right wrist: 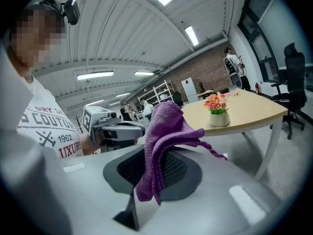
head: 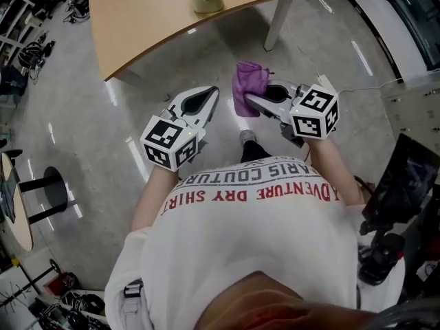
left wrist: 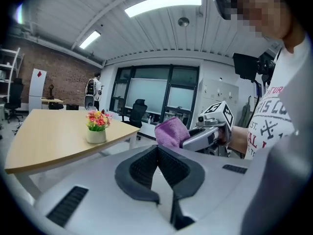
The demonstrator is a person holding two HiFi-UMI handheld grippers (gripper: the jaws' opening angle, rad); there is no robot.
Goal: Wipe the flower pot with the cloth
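A small cream flower pot [head: 207, 4] with pink and red flowers stands on the wooden table [head: 144, 19] at the top of the head view; it also shows as the pot [left wrist: 96, 135] in the left gripper view and the pot [right wrist: 219, 119] in the right gripper view. My right gripper [head: 249, 100] is shut on a purple cloth [head: 247, 84], which hangs from its jaws as the cloth [right wrist: 161, 146]. My left gripper [head: 214, 92] is shut with nothing in it. Both are held over the floor, short of the table.
The table's white leg [head: 278, 20] stands ahead of the right gripper. Office chairs [left wrist: 137, 112] and a person with a backpack [left wrist: 92, 92] are far behind the table. A round stool [head: 48, 184] and cables lie at the left of the floor.
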